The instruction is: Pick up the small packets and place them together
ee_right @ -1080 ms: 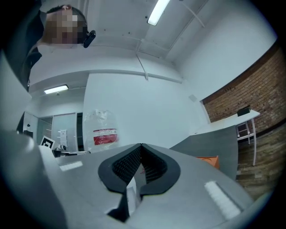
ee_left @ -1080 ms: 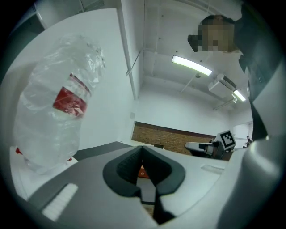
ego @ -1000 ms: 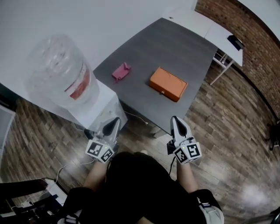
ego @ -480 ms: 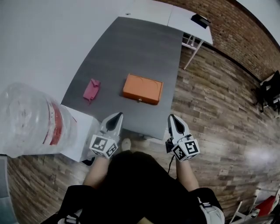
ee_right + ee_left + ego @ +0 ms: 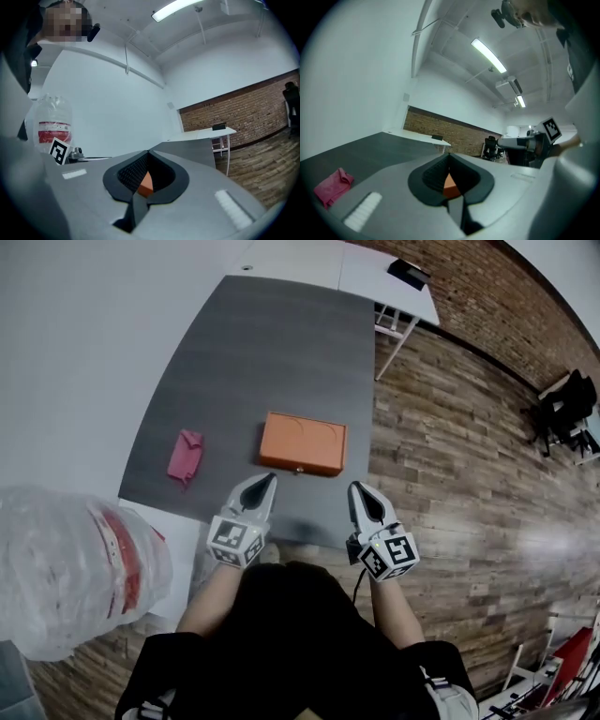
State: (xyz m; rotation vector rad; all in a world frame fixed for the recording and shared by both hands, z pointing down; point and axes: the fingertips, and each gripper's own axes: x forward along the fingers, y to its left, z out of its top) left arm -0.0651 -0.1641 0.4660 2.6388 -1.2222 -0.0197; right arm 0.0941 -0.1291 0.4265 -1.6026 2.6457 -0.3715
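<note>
A small pink packet [image 5: 185, 455] lies on the dark grey table [image 5: 272, 343], left of an orange box [image 5: 303, 443]. My left gripper [image 5: 270, 480] is shut and empty, its tip over the table's near edge just short of the box. My right gripper [image 5: 355, 489] is also shut and empty, close to the box's right near corner. In the left gripper view the packet [image 5: 333, 186] sits low at the left, and the box [image 5: 450, 182] shows through the notch behind the shut jaws of the left gripper [image 5: 450, 155]. The right gripper view shows the box [image 5: 145, 183] the same way.
A large clear water bottle [image 5: 66, 568] on a white dispenser stands at the table's near left corner. A white desk [image 5: 319, 261] with a dark item [image 5: 409, 274] adjoins the far end. Wooden floor [image 5: 469, 456] runs along the right, with a black chair [image 5: 565, 404].
Both grippers have come forward from in front of the table to its near edge, close to the orange box. The water bottle has slid to the lower left of the view. Jaws stayed shut.
</note>
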